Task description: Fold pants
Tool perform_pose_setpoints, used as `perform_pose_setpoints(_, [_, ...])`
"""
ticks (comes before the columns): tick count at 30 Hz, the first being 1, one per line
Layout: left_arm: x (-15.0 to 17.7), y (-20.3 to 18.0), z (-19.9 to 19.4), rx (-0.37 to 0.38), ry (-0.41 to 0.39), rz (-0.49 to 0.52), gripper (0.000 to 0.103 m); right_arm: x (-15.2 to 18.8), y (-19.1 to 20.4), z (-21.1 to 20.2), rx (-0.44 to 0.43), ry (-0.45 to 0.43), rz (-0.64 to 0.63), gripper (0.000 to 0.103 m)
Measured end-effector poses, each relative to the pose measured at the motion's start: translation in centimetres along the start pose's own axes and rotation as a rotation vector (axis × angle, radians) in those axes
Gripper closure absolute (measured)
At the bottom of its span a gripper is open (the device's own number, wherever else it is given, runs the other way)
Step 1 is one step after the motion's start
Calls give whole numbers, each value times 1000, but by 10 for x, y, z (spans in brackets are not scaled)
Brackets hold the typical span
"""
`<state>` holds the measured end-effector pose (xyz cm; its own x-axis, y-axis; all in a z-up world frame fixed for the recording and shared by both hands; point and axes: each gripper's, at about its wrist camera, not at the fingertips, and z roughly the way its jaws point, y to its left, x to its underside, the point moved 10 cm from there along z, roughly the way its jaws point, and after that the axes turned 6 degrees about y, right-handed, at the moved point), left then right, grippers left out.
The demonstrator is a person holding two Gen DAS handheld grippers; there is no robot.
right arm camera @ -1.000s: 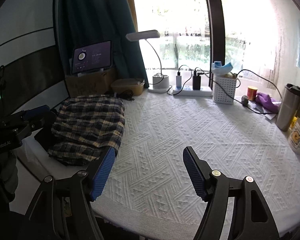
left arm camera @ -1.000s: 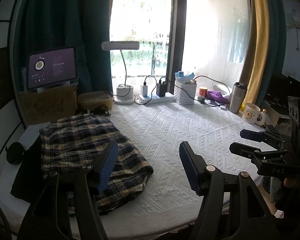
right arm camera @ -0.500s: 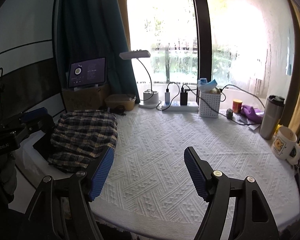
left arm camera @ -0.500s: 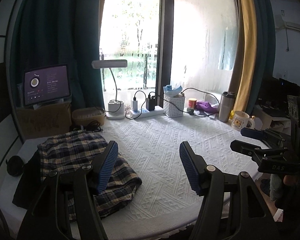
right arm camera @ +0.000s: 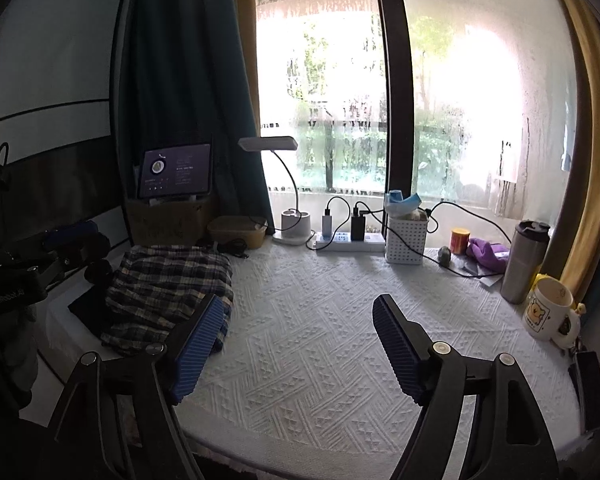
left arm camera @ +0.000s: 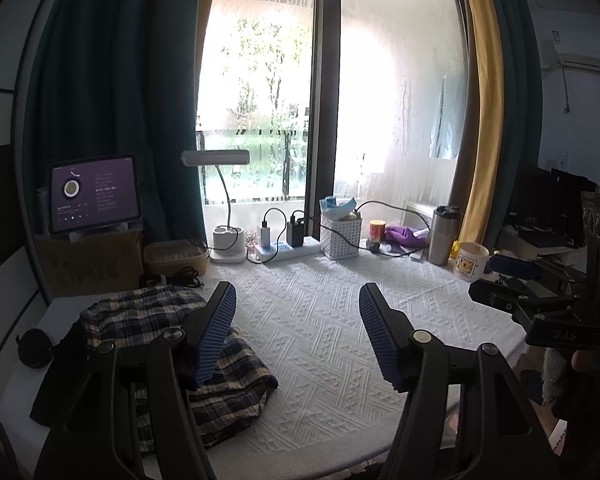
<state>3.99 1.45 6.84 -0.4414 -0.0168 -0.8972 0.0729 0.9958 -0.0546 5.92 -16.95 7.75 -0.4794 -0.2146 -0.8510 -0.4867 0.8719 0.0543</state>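
Note:
The plaid pants [left arm camera: 148,320] [right arm camera: 168,280] lie folded in a compact stack at the left side of the white textured tablecloth [left arm camera: 320,320] [right arm camera: 320,320]. My left gripper [left arm camera: 298,332] hangs open above the table, its left finger in front of the stack, nothing between the blue pads. My right gripper [right arm camera: 296,344] is held over the table's near edge, right of the pants; its jaws are opening and hold nothing. In the left wrist view the right gripper [left arm camera: 500,280] shows at the far right. The left gripper [right arm camera: 60,244] shows at the left edge of the right wrist view.
Along the window stand a tablet [left arm camera: 94,198] on a cardboard box, a desk lamp [left arm camera: 220,216], a power strip [left arm camera: 288,248], a white basket [left arm camera: 340,232], a steel tumbler [right arm camera: 524,264] and a mug [right arm camera: 548,308]. A dark cloth [left arm camera: 52,380] lies under the pants.
Both grippers have risen and tilted upward, so the pants and table sit lower in each view and more window shows. The right gripper's fingers have spread slightly wider.

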Motion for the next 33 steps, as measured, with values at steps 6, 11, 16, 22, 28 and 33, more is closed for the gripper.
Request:
perform_pose_setpoints(6, [-9, 0, -11, 0, -36, 6, 39, -9, 1, -15, 11, -32, -10, 23])
perform_pose_setpoints(11, [-16, -2, -18, 1, -62, 9, 39, -16, 2, -23, 23, -52, -17, 22])
perform_pose_setpoints(16, [-21, -4, -24, 3, -84, 17, 38, -22, 3, -31, 30, -70, -25, 21])
perform_pose_setpoints(22, [-28, -7, -33, 5, -113, 17, 38, -28, 5, -42, 39, -92, -28, 20])
perform_pose_setpoints(28, [-34, -7, -41, -5, -142, 14, 32, -35, 8, -54, 48, -117, -36, 17])
perform_pose_setpoints(33, [-42, -3, -53, -17, -191, -10, 22, -40, 12, -63, 52, -136, -46, 16])
